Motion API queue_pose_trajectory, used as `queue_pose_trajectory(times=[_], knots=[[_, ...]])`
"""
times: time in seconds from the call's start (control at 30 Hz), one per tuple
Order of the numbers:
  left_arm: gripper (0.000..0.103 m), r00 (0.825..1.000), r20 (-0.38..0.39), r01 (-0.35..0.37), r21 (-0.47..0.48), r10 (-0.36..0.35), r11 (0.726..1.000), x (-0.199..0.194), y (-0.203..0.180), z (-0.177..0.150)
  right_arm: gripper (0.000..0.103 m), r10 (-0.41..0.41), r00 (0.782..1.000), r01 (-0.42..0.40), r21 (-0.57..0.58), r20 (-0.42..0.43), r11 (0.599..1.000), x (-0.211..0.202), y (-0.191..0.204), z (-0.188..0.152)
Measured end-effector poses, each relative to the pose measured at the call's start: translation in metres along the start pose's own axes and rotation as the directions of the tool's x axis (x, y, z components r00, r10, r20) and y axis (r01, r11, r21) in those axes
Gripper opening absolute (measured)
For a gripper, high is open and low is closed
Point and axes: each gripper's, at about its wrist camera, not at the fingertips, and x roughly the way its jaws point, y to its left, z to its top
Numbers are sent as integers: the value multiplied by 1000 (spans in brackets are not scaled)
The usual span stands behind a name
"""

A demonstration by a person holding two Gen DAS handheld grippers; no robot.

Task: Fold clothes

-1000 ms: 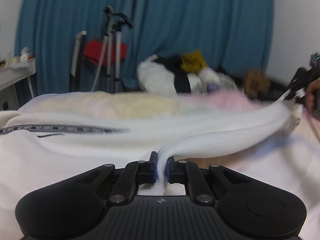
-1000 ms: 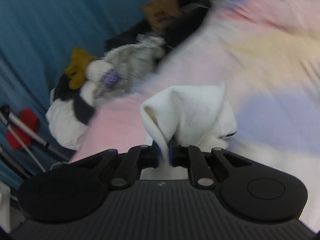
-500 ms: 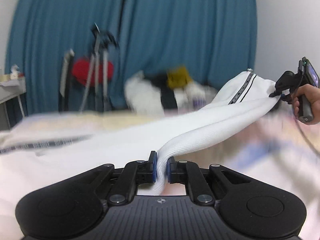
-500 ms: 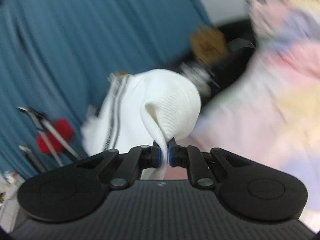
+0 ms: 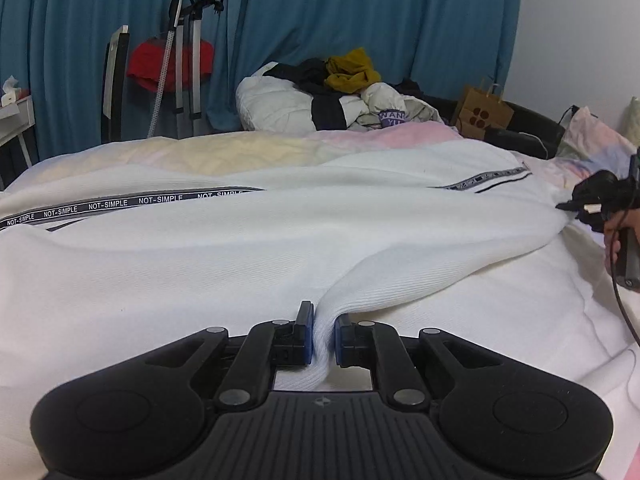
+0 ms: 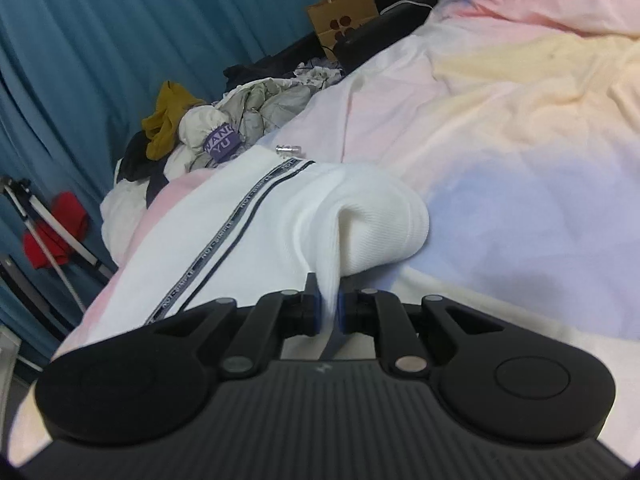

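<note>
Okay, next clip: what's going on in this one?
A person is folding a white knit garment on a bed with a pastel duvet, one handheld claw in each hand. The left claw is shut on one bunched edge of the garment, and the right claw is shut on another part of it. Most of the garment lies spread on the bed, its NOT-SIMPLE printed stripe showing. A pile of other clothes sits behind.

You can read "NOT-SIMPLE" repeated along the dark tape on the white garment, "WANG YU" partly legible on a purple label in the clothes pile
</note>
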Motion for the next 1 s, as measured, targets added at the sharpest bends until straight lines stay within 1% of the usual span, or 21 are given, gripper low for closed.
queue_pose_trajectory(times=[0.03,0.1,0.13,0.2,0.23,0.27,0.3,0.33,0.37,0.4,0.47,0.5,0.53,0.6,0.67,0.7,0.8,0.87,0.93,1.0], knots=[[11,1000,0,0,2,0,1000,-1,-1,-1,16,-9,1000,9,11,-7,1000,-11,0,-5],[13,1000,1,0,6,0,1000,-4,-3,-3,16,1,1000,-1,43,4,999,-28,-5,-10],[14,1000,2,1,8,-1,1000,-6,-3,-4,19,7,1000,-7,58,11,998,-36,-8,-12],[16,1000,3,1,12,-1,1000,-9,-5,-6,23,-10,1000,8,71,30,997,-62,-15,-19],[17,1000,3,1,14,-1,1000,-10,-6,-7,23,-20,999,17,76,39,997,-75,-19,-22],[23,1000,8,2,14,-2,1000,-14,-6,-8,24,-40,998,36,77,49,996,-88,-23,-24],[25,1000,17,4,12,-5,1000,-19,-7,-8,27,-61,996,57,76,59,995,-100,-28,-26],[28,1000,25,6,10,-7,1000,-24,-7,-8,35,-82,994,77,76,69,994,-112,-33,-28],[30,999,31,11,5,-11,1000,-30,-8,-8,39,-95,993,88,92,75,992,-124,-40,-31],[32,999,34,16,-4,-16,1000,-35,-8,-9,46,-107,991,97,111,79,989,-137,-48,-34],[40,999,36,20,-22,-19,1000,-45,-8,-9,55,-127,989,114,161,75,980,-158,-67,-37],[43,999,35,20,-32,-19,999,-51,-8,-9,60,-138,988,122,185,74,975,-167,-76,-39],[47,999,34,21,-40,-19,999,-58,-9,-9,60,-149,987,134,206,62,969,-174,-84,-40],[51,999,33,27,-53,-26,998,-73,-10,-9,60,-169,985,157,251,26,955,-184,-100,-44],[61,999,34,25,-65,-22,998,-94,-11,-11,60,-144,990,136,306,1,942,-186,-116,-47],[62,999,34,21,-70,-19,997,-104,-12,-12,60,-127,992,122,333,-7,935,-185,-124,-49],[65,999,43,-3,-76,6,997,-137,-12,-16,60,-103,993,114,420,-50,900,-179,-146,-55],[71,999,45,-23,-95,27,995,-158,-10,-20,60,-73,995,94,459,-63,883,-172,-157,-59],[72,998,44,-38,-120,44,992,-177,-6,-24,59,-44,996,75,498,-74,864,-165,-169,-64],[73,997,49,-55,-153,64,987,-196,-2,-30,59,-5,998,37,499,-65,866,-158,-175,-65]])
